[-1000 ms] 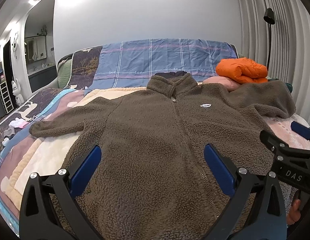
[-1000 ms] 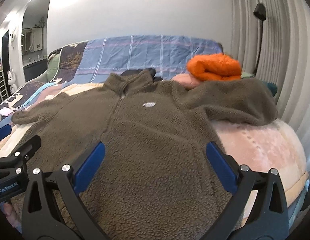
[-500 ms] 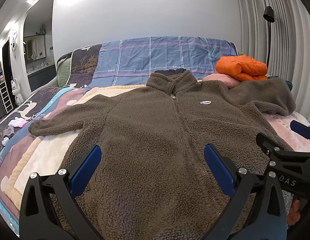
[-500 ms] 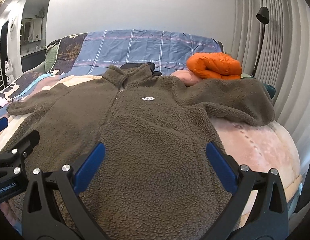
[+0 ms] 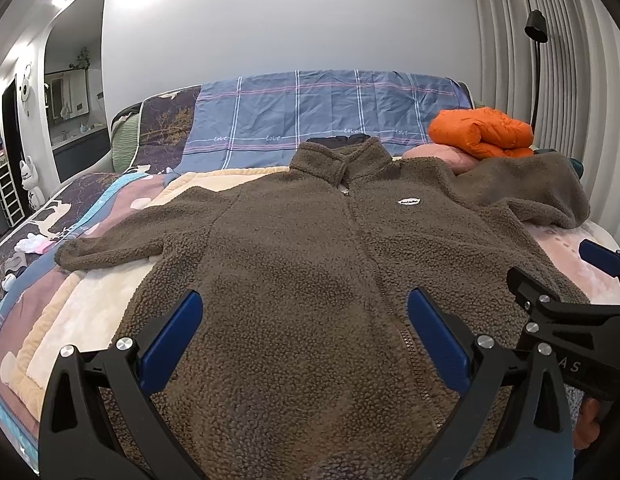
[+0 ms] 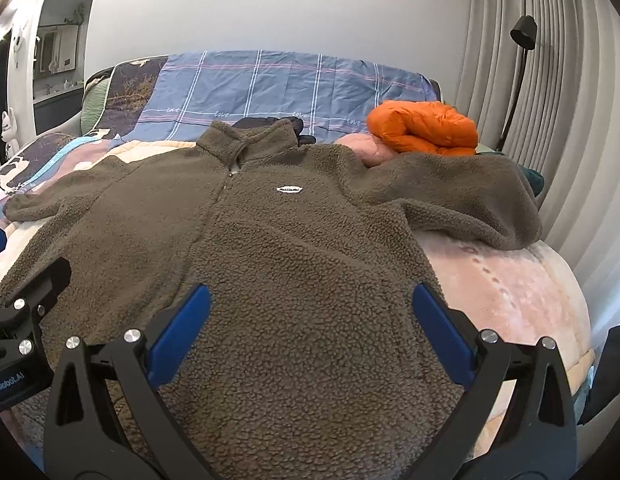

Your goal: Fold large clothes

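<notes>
Home bedroom: bed (image 5: 89,308), curtains (image 6: 570,100)

Fleece jacket (image 5: 301,280) hem cut off behind both claws

A: How do the two grippers stand?
B: The left gripper (image 5: 303,334) has its jaws spread wide, holding nothing. The right gripper (image 6: 310,326) is the same, level beside it.
A: Any hand visible?
B: Fingertips (image 5: 588,426) under the right gripper's body.

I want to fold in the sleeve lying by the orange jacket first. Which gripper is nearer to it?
Right. The right gripper hangs open over the fleece jacket's hem, on the side of that sleeve. The left gripper, also open, sits farther over, nearer the opposite sleeve.
</notes>
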